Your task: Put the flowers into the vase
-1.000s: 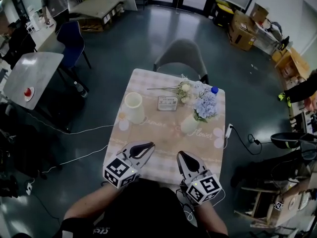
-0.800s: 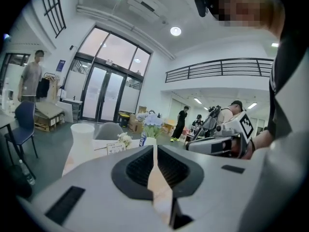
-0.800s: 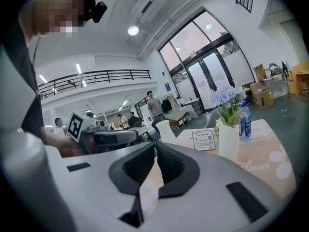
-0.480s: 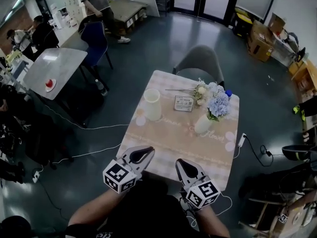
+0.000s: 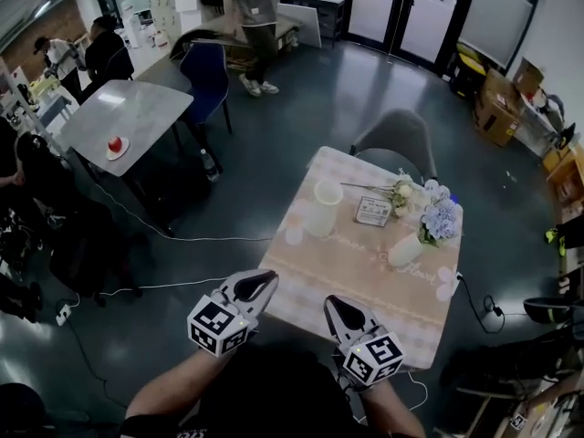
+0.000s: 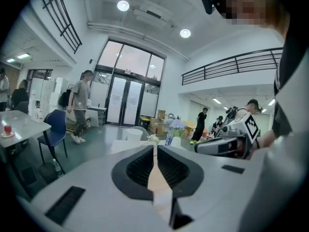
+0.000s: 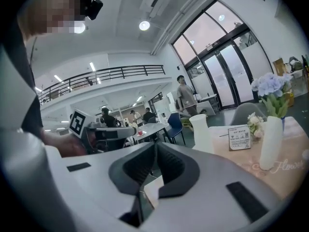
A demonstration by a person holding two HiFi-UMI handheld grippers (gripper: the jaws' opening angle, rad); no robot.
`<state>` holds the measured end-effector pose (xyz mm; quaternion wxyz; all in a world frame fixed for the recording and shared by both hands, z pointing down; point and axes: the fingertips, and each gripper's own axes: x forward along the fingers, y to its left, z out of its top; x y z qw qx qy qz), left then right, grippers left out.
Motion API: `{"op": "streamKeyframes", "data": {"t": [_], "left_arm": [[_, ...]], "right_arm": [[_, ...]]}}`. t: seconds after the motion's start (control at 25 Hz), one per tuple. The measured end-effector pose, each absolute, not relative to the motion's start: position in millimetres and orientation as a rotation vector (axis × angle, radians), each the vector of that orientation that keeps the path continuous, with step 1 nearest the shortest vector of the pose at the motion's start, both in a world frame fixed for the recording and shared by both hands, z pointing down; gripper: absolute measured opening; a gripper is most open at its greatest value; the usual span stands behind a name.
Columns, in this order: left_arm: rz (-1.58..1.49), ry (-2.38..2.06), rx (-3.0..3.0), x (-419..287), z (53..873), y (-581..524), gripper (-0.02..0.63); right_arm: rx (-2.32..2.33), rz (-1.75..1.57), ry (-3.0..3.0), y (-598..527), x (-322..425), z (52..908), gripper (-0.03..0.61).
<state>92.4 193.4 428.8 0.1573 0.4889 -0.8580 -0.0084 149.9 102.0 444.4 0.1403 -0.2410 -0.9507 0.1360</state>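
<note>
Head view: the left hand-held gripper [image 5: 265, 279] and right hand-held gripper [image 5: 332, 301] hang at the desk's [image 5: 351, 276] near edge, jaws closed, holding nothing. Loose flowers [image 5: 391, 190] lie at the far side, right of the empty vase [image 5: 322, 209]. The step looks like the approach. The next move calls for reaching far and opening over the stems.

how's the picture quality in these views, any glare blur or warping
Head view: dim overall, pale reflections on the dark floor, edges bent, table fairly sharp. Left gripper view: fisheye circle with black corners, ceiling lamps blown out. Right gripper view: same warping, small vase sharp.
</note>
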Motion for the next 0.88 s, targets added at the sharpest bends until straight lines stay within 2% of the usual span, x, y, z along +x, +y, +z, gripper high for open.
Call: {"op": "streamKeyframes", "data": {"t": [0.52, 0.88], "left_arm": [[-0.045, -2.519, 1.346, 1.5, 419.3, 403.0, 0.012], [-0.071, -2.517, 1.312, -60.9, 423.8, 466.3, 0.012]], "right_arm": [[-0.694, 0.431, -2.778, 288.3, 37.6, 422.2, 0.038], [-0.575, 0.424, -2.780, 313.9, -19.0, 428.7, 0.038]]}}
